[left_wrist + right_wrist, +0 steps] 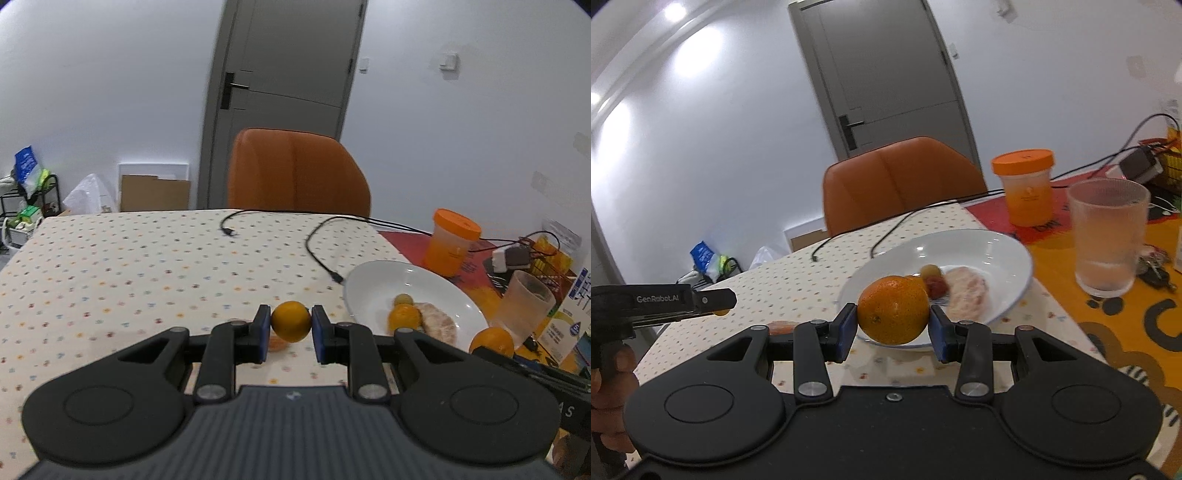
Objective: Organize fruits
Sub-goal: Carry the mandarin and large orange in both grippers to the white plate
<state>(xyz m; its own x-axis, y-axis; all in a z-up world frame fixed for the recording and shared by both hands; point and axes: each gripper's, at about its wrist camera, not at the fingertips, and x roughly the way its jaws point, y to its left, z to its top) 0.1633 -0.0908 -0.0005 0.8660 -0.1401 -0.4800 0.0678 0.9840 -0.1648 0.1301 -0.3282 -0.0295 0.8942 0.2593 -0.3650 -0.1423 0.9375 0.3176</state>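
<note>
My left gripper [290,322] is shut on a small yellow-orange fruit [291,320], held just above the dotted tablecloth, left of the white plate [373,280]. The plate holds a small greenish fruit [402,299], an orange one [404,318] and a peeled citrus [437,325]. My right gripper [893,314] is shut on a larger orange [893,309] over the plate's [1004,245] near left rim. That orange [493,341] also shows in the left wrist view. An orange piece [277,344] lies on the cloth under the left gripper.
An orange-lidded jar [1027,192] and a frosted glass [1108,236] stand right of the plate on a colourful mat. Black cables [317,251] trail across the table's far side. An orange chair [299,173] is behind the table. A hand [609,373] holds the left gripper.
</note>
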